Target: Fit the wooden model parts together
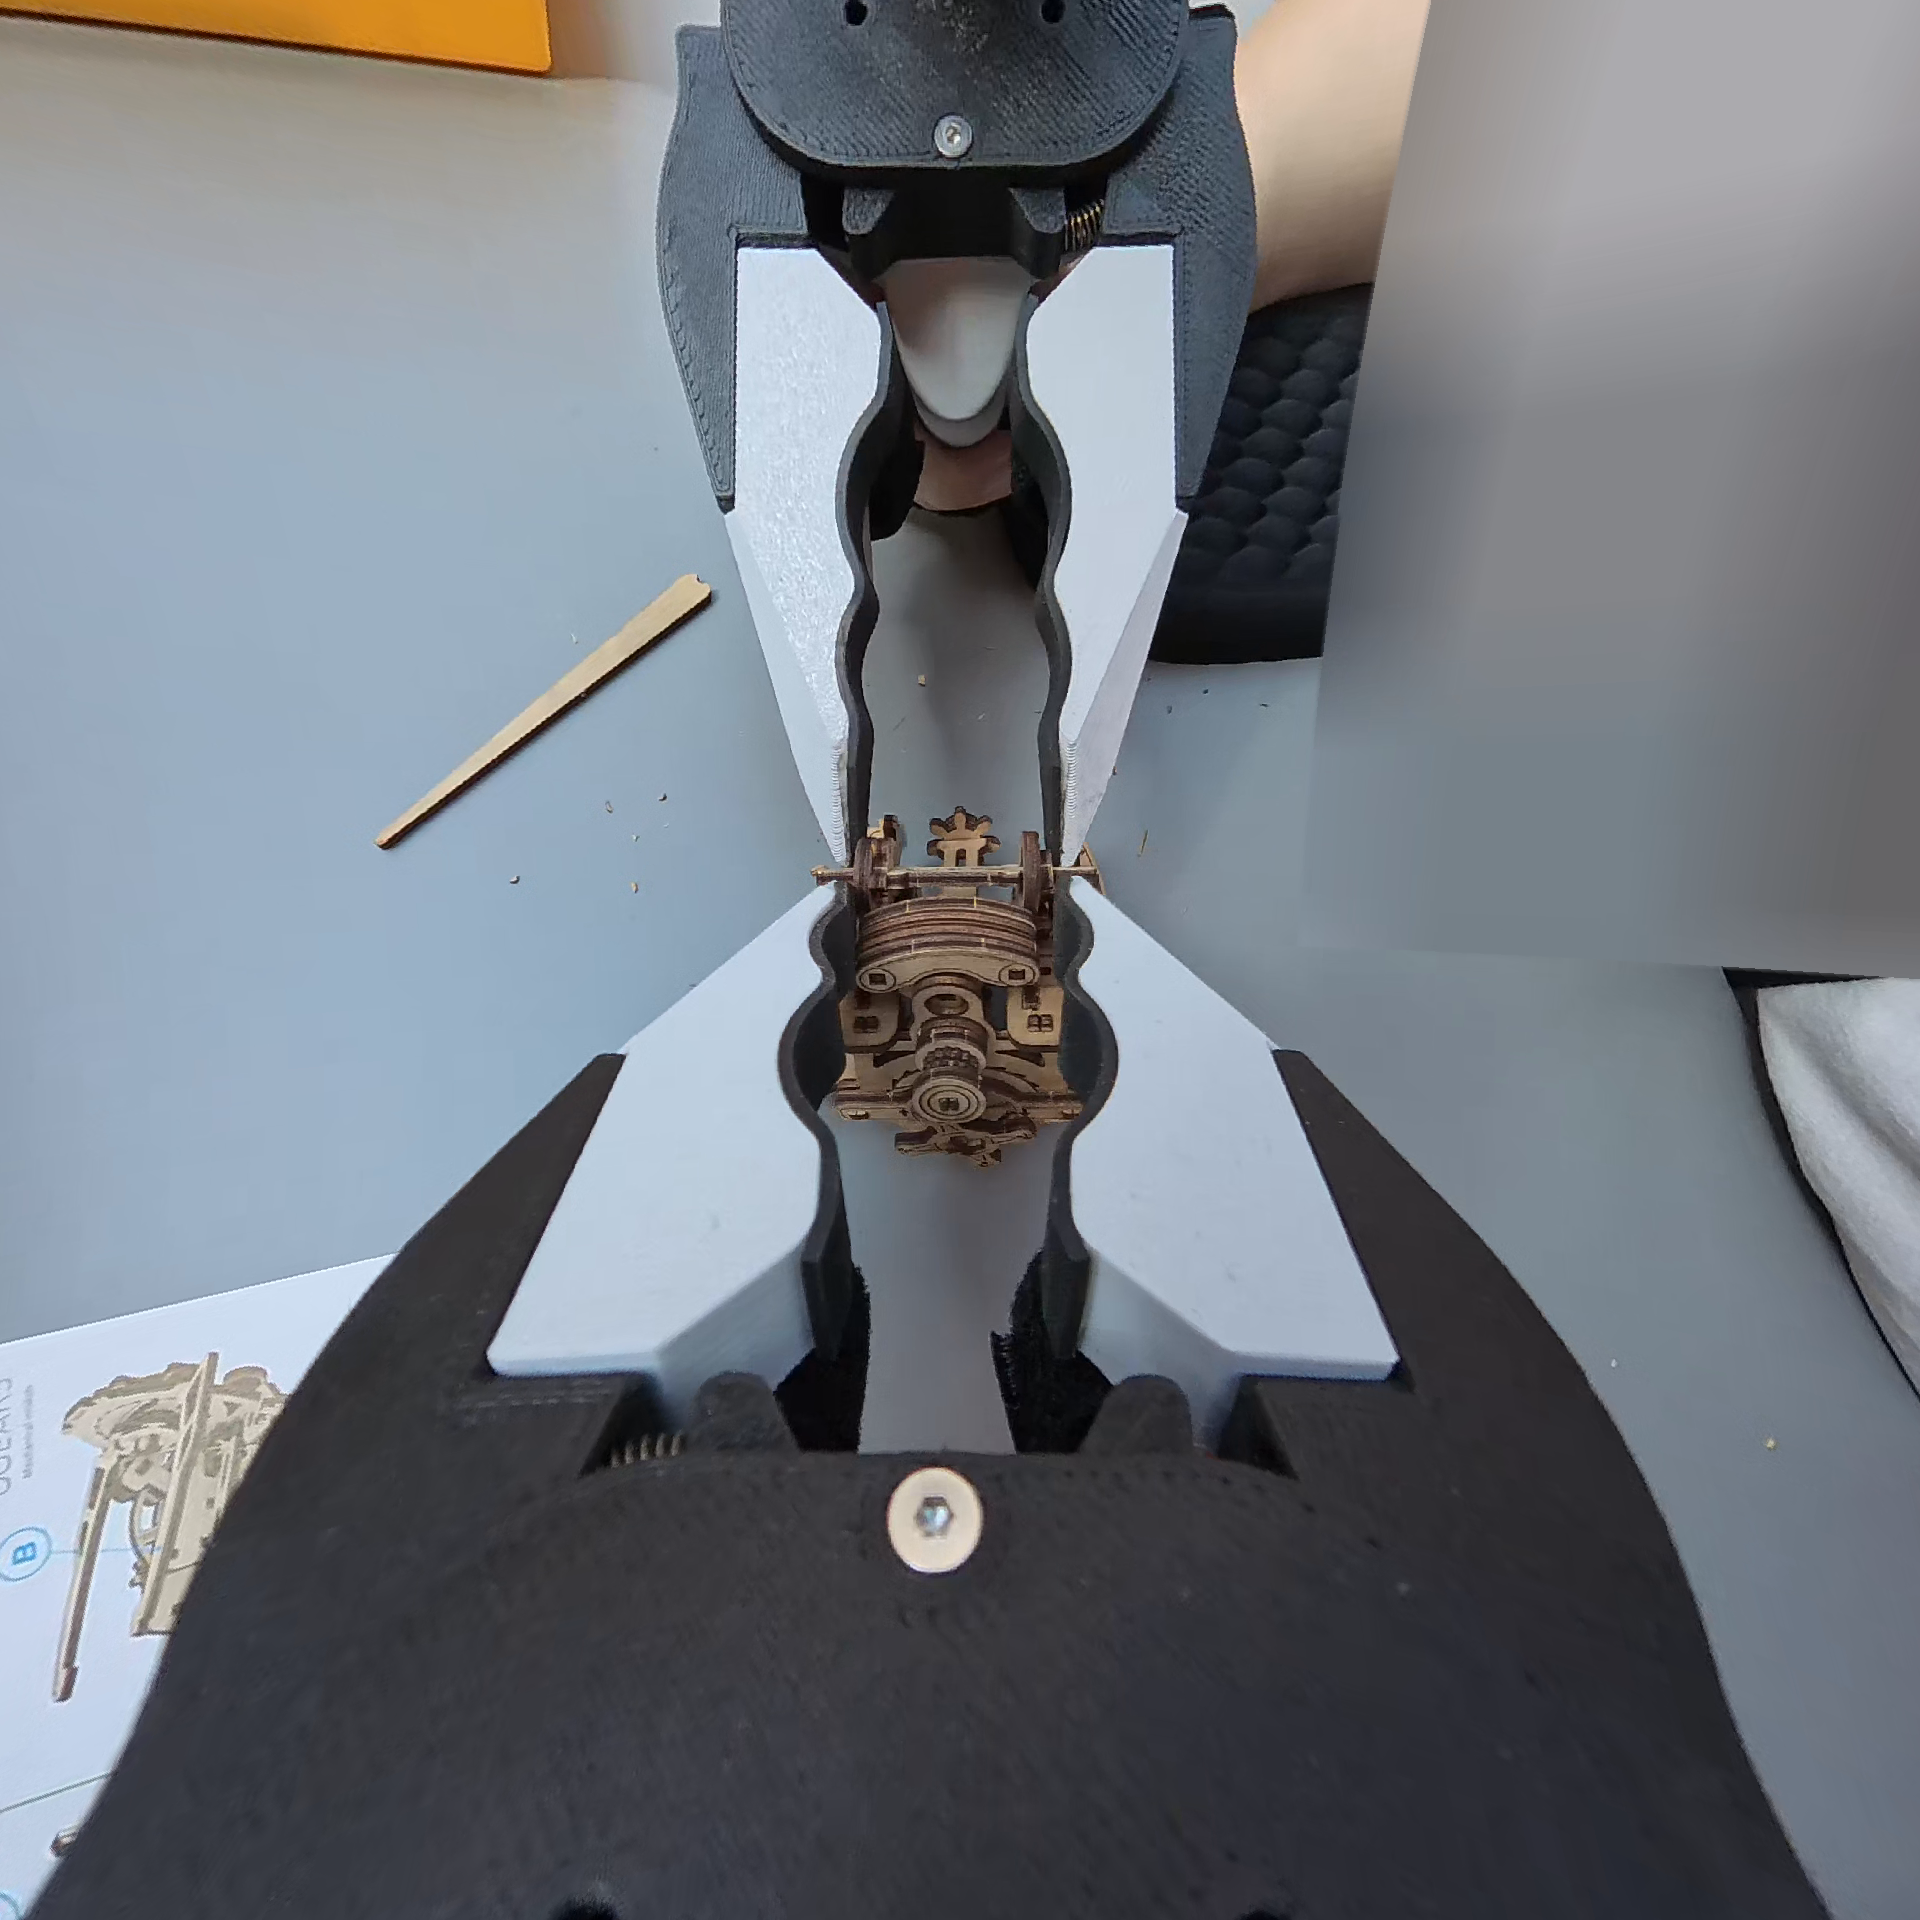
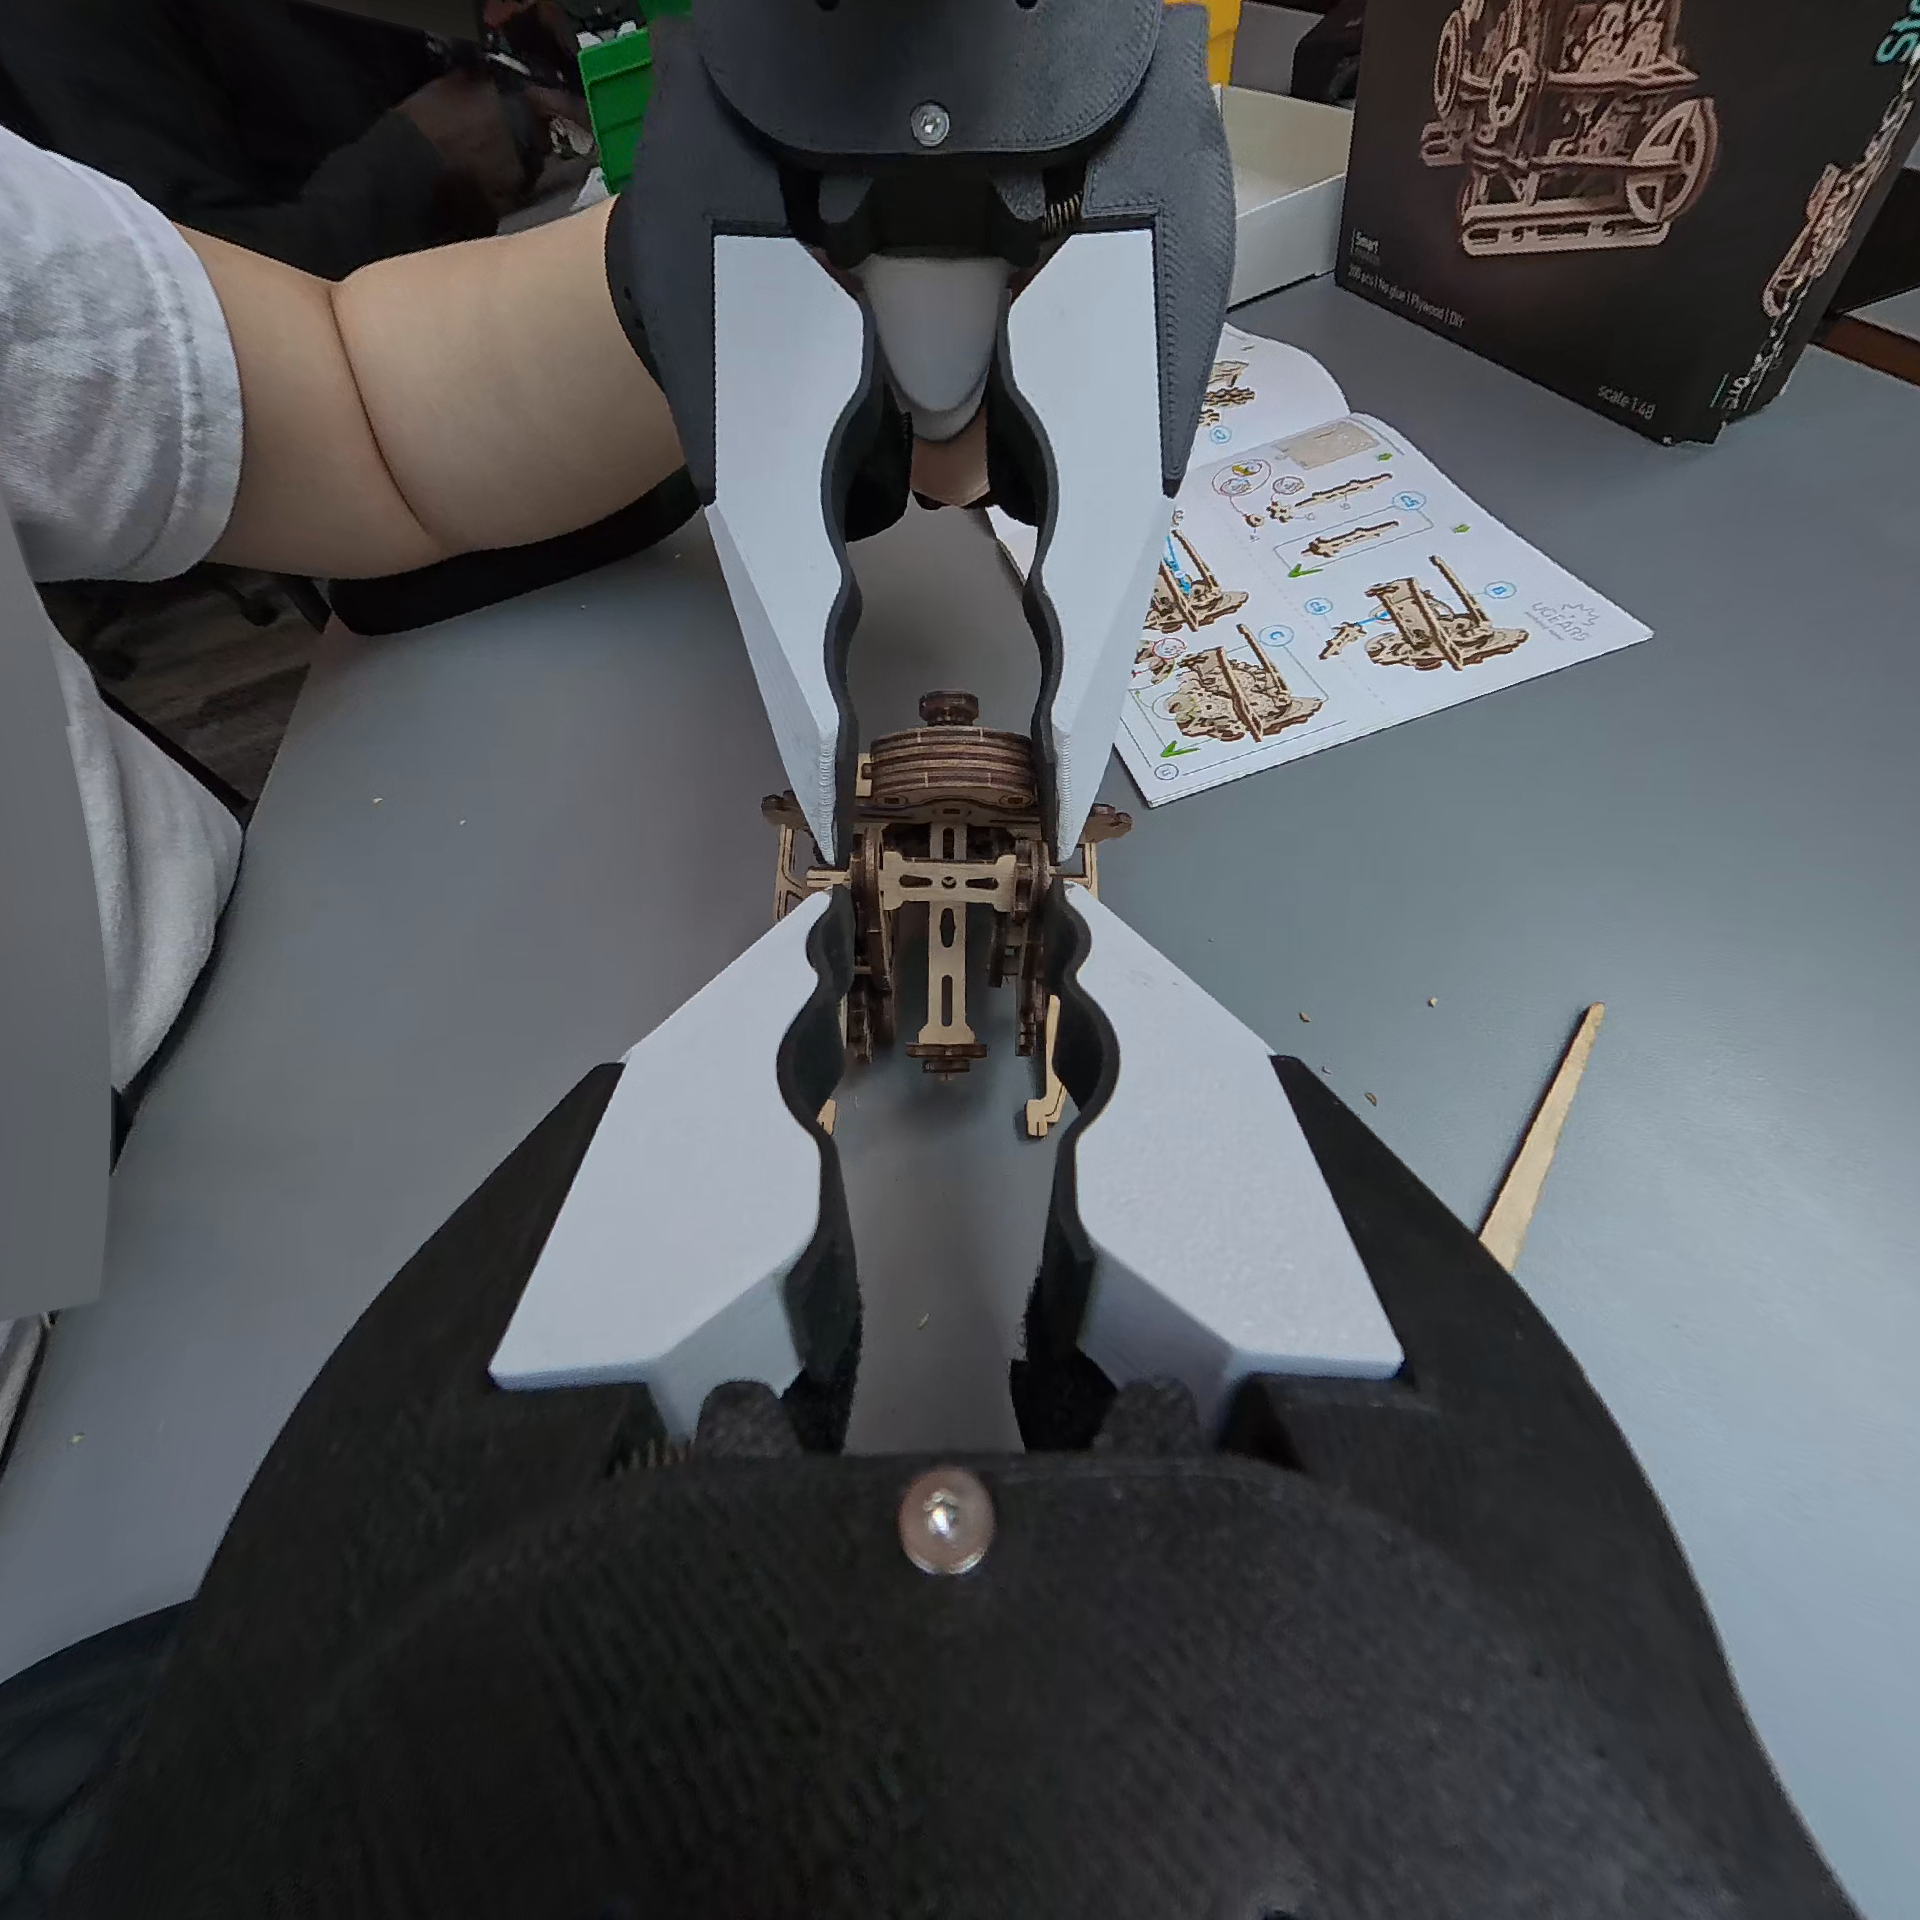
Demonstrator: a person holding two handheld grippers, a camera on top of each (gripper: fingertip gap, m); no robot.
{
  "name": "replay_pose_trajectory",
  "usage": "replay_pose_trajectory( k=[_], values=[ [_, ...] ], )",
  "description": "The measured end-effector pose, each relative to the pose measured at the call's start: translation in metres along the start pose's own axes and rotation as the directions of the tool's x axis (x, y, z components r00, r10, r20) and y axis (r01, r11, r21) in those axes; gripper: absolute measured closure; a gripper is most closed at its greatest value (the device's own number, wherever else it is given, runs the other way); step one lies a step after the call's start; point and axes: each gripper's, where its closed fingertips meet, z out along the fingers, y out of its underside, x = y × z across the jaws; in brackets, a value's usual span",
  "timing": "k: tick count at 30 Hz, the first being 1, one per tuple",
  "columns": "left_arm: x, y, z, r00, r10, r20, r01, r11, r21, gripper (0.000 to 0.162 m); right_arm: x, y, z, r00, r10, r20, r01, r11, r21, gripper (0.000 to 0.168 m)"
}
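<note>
Facing each other from opposite sides, the left claw (image 1: 951, 914) and the right claw (image 2: 945, 914) both close on the same small wooden model (image 1: 951, 997), each holding it between its fingertips. The model stands on the grey worktop (image 1: 312, 520), between the two claws. A thin wooden stick (image 1: 545, 712) lies apart on the worktop. An instruction sheet (image 2: 1382, 613) and a dark box (image 2: 1621, 197) lie farther away.
</note>
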Motion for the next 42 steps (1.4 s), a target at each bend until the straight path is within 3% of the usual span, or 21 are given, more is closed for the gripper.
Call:
replay_pose_trajectory(
  k=[28,42],
  values=[
    [-0.0039,-0.0035,-0.0010,0.992,-0.113,-0.055,0.116,0.992,0.051,0.127,0.0013,0.0013,0.0020,0.995,0.075,0.060,-0.077,0.997,0.021,0.127],
    [-0.0028,-0.0022,0.0011,0.989,-0.128,-0.068,0.130,0.991,0.038,0.127,0.0026,0.0046,0.0035,0.995,0.094,0.034,-0.094,0.995,-0.019,0.133]
  ],
)
